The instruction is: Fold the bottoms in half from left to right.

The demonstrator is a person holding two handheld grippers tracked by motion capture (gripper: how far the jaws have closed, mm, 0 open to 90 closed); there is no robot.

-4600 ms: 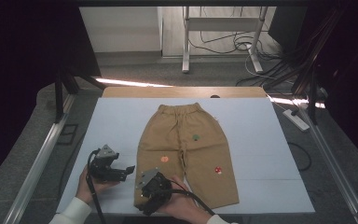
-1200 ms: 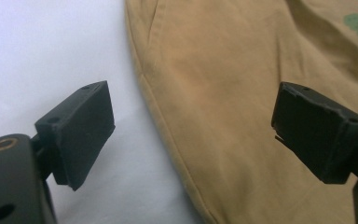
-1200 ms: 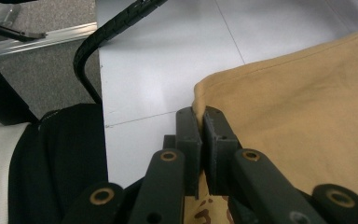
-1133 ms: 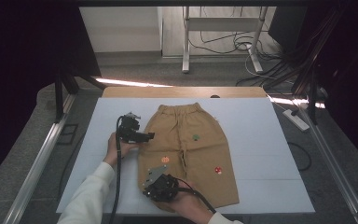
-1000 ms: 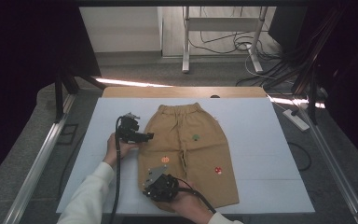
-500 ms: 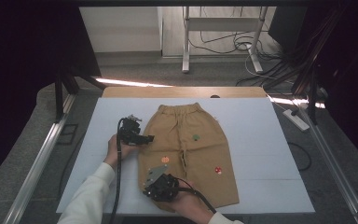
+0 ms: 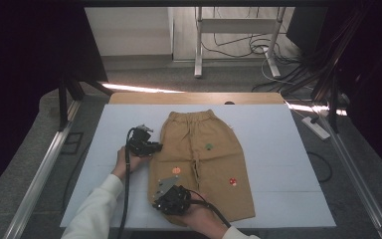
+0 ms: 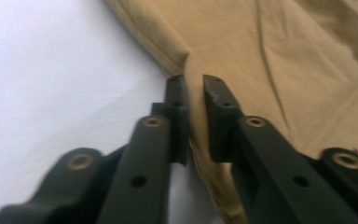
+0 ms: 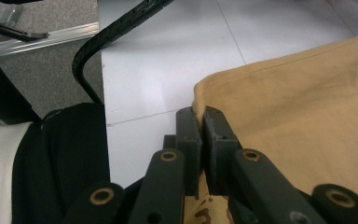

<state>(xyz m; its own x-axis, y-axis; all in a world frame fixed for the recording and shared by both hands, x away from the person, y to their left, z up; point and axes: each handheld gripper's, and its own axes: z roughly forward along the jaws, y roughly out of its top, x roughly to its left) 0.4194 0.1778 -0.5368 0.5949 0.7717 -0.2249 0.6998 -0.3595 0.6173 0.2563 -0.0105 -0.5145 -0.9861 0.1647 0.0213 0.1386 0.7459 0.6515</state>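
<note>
Tan trousers (image 7: 204, 164) with small coloured patches lie flat on the white table (image 7: 278, 149), waistband at the far end. My left gripper (image 7: 155, 147) is at the trousers' left side seam. In the left gripper view its jaws (image 8: 195, 88) stand close together with a raised fold of the tan cloth (image 8: 270, 60) pinched between them. My right gripper (image 7: 158, 203) is at the near left hem corner. The right gripper view has its jaws (image 9: 200, 116) shut on that corner of the cloth (image 9: 298, 93).
A metal rail (image 7: 40, 174) runs along the table's left side and another rail (image 7: 353, 169) along the right. A power strip (image 7: 317, 127) lies off the far right corner. The left gripper's black cable (image 9: 116, 32) trails over the near left of the table beside a white sleeve (image 7: 92, 209).
Since 4.6 s ago my left gripper went from the near left of the table up to the trousers' left seam. Over the last second neither gripper has visibly moved.
</note>
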